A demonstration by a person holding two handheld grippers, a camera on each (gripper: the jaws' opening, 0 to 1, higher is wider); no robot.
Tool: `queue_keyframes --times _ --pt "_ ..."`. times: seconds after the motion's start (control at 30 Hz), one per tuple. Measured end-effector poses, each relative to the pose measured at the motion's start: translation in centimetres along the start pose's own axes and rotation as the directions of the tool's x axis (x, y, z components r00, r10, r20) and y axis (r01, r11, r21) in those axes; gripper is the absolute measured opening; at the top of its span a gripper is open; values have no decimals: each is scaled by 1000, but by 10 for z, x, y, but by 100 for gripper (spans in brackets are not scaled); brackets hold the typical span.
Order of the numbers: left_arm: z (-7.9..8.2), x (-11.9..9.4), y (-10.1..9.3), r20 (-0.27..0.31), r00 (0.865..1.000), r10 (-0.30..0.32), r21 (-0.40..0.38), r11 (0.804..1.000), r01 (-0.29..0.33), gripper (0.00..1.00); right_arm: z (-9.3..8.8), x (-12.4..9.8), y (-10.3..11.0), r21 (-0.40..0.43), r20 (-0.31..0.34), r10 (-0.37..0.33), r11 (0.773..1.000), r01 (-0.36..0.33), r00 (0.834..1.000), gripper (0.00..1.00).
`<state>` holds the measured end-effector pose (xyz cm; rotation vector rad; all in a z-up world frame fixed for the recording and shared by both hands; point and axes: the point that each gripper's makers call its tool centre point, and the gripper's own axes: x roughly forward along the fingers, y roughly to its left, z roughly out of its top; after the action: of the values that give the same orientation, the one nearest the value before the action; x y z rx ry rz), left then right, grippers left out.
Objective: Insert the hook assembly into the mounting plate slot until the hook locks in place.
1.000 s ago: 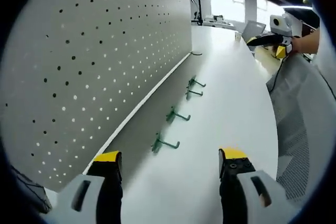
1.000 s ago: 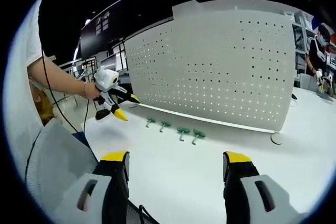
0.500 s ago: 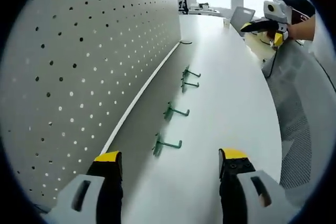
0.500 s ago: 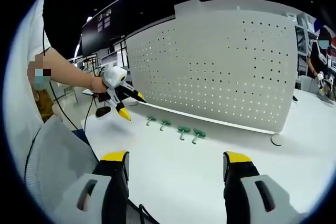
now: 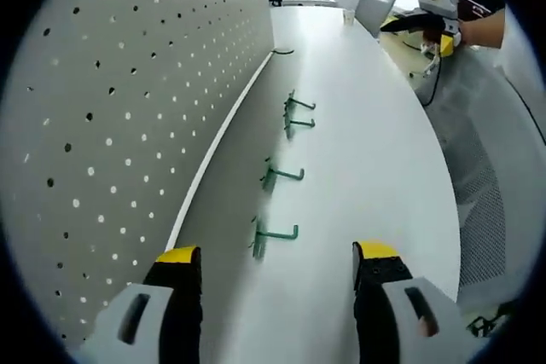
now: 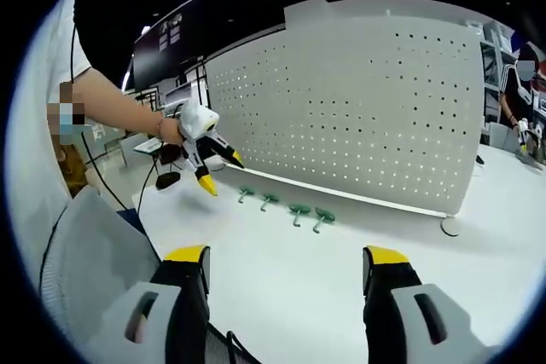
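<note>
Several green hooks lie in a row on the white table at the foot of the upright grey pegboard (image 5: 102, 125). The nearest hook (image 5: 275, 236) is just ahead of my left gripper (image 5: 277, 255), whose yellow-tipped jaws stand wide open around nothing. Another hook (image 5: 281, 175) lies beyond it, and two more (image 5: 299, 115) lie farther on. From the other side the pegboard (image 6: 358, 108) faces me, with the hooks (image 6: 298, 210) at its base. My right gripper (image 6: 287, 255) hangs open and apart from them, over the table's near side. A hand holds the left gripper (image 6: 205, 155) left of the hooks.
A small round disc (image 6: 450, 226) lies by the pegboard's far end. Grey mesh fabric (image 5: 486, 168) runs along the table's curved edge. A laptop (image 5: 371, 10) stands at the far end of the table. Another person (image 6: 519, 83) stands in the background.
My left gripper has moved along the pegboard toward the hooks; in the right gripper view it has drifted right and lower, nearer the first hook. The right gripper has held still.
</note>
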<state>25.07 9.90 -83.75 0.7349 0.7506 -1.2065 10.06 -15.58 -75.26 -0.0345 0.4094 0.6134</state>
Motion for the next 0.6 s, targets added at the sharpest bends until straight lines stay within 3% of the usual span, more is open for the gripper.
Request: queue_keyframes --times 0.27,0.6 --pt "-1 6 2 -56 998 -36 63 997 39 74 -1 1 1 0 -5 0 1000 0 1000 70" --pt "-16 18 0 -132 989 -67 118 990 83 74 -4 2 1 6 -6 0 1000 0 1000 70"
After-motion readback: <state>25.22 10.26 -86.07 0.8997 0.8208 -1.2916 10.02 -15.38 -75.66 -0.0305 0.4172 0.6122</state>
